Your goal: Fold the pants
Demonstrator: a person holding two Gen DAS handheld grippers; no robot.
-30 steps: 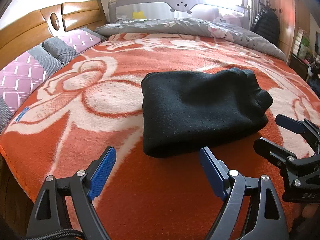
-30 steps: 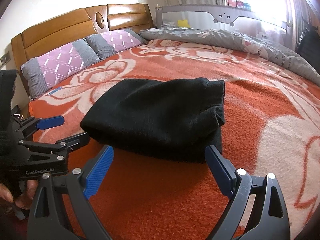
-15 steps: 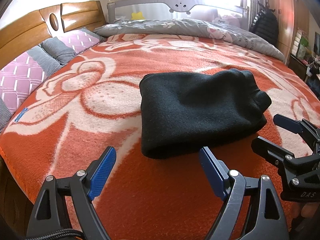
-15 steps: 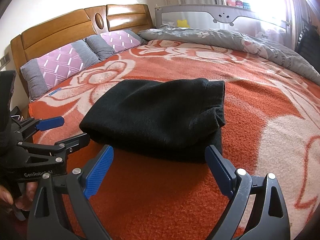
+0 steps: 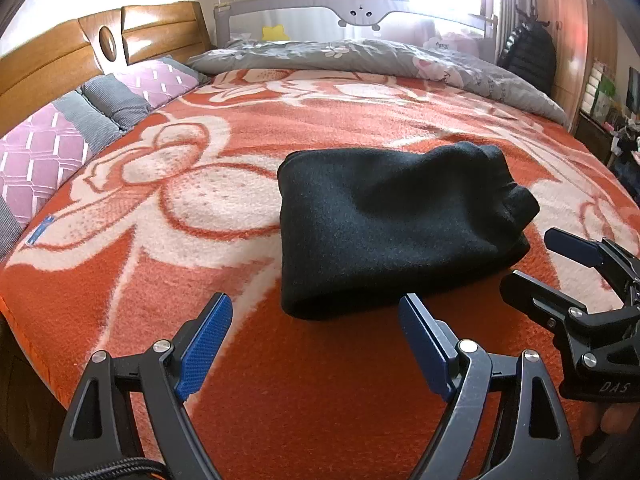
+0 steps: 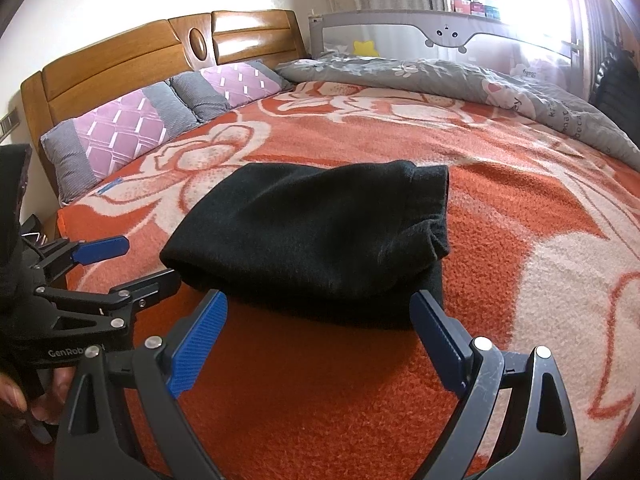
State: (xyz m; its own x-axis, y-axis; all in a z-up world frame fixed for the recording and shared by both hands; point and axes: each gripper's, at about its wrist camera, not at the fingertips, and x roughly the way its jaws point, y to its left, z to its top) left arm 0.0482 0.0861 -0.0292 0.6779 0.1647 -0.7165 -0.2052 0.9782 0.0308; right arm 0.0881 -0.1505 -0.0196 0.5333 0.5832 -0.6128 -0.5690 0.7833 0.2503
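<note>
The black pants (image 5: 392,224) lie folded into a thick bundle on the orange and white blanket (image 5: 180,208); they also show in the right wrist view (image 6: 316,236). My left gripper (image 5: 316,312) is open and empty, just short of the bundle's near edge. My right gripper (image 6: 318,308) is open and empty, its blue pads right at the bundle's near edge. Each gripper shows in the other's view: the right one (image 5: 540,264) to the right of the pants, the left one (image 6: 136,264) to their left.
Purple and grey pillows (image 6: 132,124) lean on the wooden headboard (image 6: 168,52) at the left. A grey quilt (image 5: 380,56) lies across the far side below a grey bed rail (image 5: 360,4). The blanket's near left edge (image 5: 24,320) drops off.
Both grippers stay open and nearly still. The view has crept slightly toward the pants; the pants have not moved.
</note>
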